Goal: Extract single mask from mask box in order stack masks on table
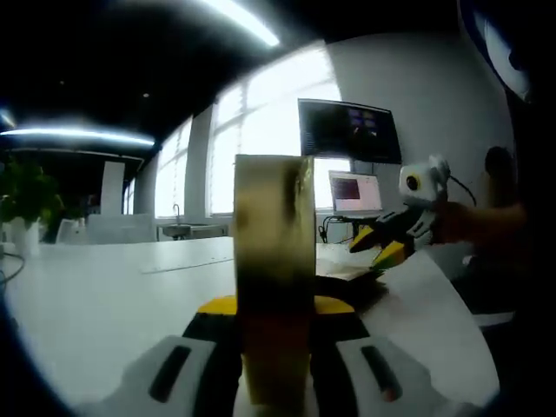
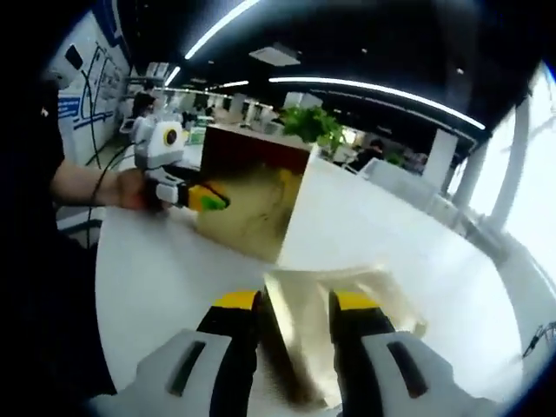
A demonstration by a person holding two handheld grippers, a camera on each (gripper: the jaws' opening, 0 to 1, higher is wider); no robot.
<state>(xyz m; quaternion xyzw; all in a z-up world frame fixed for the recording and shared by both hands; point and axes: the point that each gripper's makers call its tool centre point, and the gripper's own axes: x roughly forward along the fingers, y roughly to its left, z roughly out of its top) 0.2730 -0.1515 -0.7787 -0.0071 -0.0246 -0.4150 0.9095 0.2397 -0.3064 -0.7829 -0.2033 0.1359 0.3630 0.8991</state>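
Between the left gripper [image 1: 274, 334] jaws, upright mask box [image 1: 273, 278] clamped on the white table [image 1: 95, 295], right gripper [image 1: 388, 243] beyond to the right, right gripper view, jaws pinching a flat mask [image 2: 334, 304], box just ahead-left.

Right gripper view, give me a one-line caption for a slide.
Right claw pinches a packaged mask over the white table while the left claw steadies the mask box.
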